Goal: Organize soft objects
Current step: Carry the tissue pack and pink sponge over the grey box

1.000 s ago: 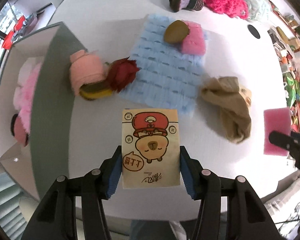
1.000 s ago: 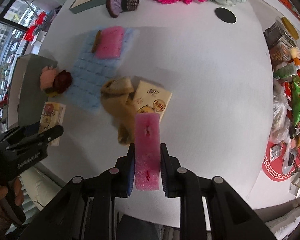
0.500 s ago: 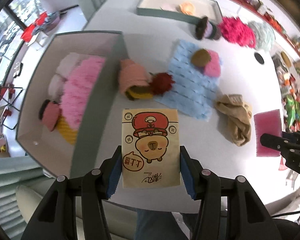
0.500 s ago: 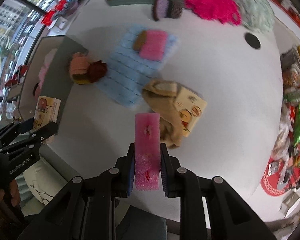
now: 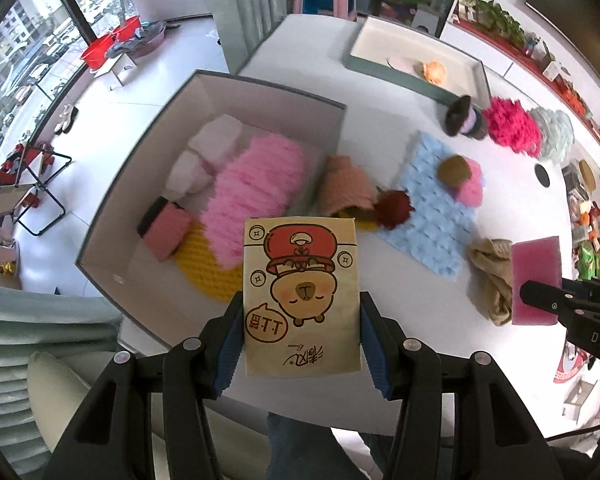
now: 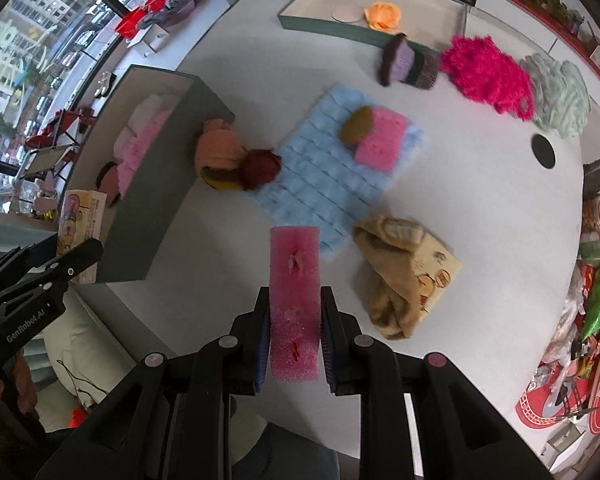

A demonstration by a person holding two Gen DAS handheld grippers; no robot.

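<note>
Since a second ago we have lifted both grippers and carried them leftward, so the grey box (image 5: pixel 332 128) now lies ahead of our left gripper (image 5: pixel 302 344) rather than off to its side. Our left gripper is half open and clamped on the flat sides of a cartoon tissue pack (image 5: pixel 300 296), whose long axis runs straight out along the fingers, its printed face toward the camera and upside down. Our right gripper (image 6: pixel 294 344) is nearly closed, squeezing a pink sponge (image 6: pixel 295 304) that also points lengthwise away from the fingers. Ahead of the left gripper, the grey box holds a fluffy pink cloth (image 5: pixel 256 188), white pads, a yellow mat and a pink-and-black sponge. Far ahead, a shallow tray (image 6: pixel 332 24) holds an orange flower and a pale disc. Beyond the right gripper, the white table (image 6: pixel 480 184) carries a blue waffle cloth (image 6: pixel 324 176), a tan cloth just to the right over a second pack, and magenta and pale green fluffy pieces far ahead. Windows and a tiled floor lie to the left.
</note>
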